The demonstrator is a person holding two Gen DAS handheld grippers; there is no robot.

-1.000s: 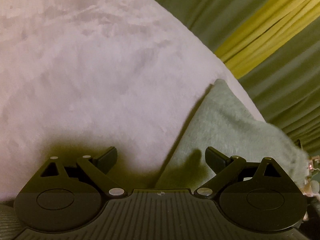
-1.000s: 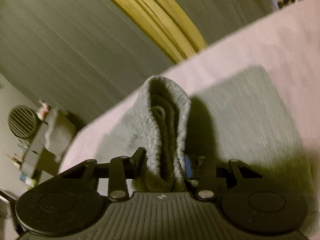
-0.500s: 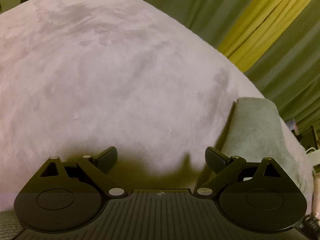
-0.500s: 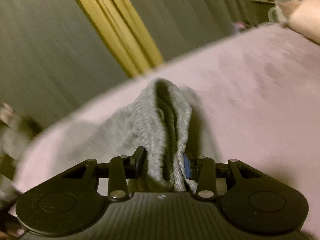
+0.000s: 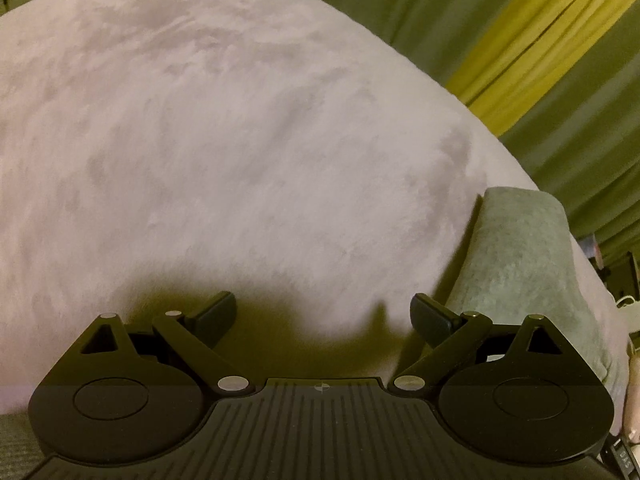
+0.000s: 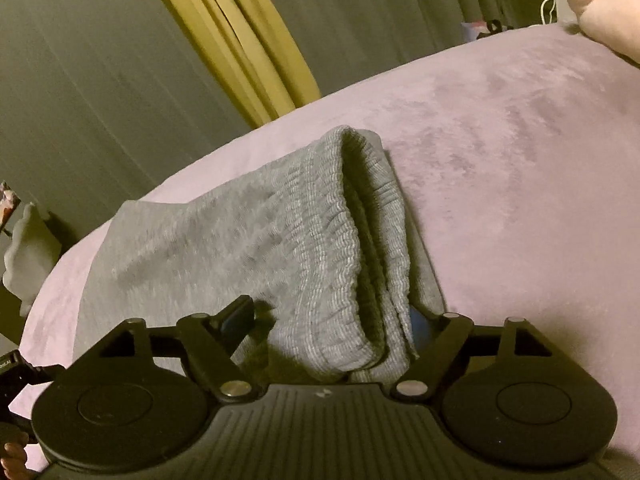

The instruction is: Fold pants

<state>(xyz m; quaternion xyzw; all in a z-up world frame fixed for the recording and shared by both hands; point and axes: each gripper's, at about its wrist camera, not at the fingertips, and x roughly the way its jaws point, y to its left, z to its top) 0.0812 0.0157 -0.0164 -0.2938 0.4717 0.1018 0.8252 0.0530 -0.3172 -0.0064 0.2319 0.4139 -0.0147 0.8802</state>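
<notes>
Grey pants (image 6: 248, 240): folded on the pink bed (image 6: 520, 168), near its curtain-side edge. Right gripper (image 6: 336, 324): jaws just opened, waistband loose between them; left gripper (image 5: 322, 312): jaws open, empty. Remaining, likely: final smoothing only.

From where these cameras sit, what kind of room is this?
Most likely a bedroom at home. The grey pants lie on a wide, soft pinkish plush blanket that looks like a bed cover, and long pleated green and yellow curtains hang close behind it.

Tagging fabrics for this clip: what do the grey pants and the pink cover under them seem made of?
Grey pants: probably a cotton-type knit, matte, with a ribbed, gathered elastic waistband. Pink cover: looks like plush fleece or velour; brushed nap shows darker streaks.
</notes>
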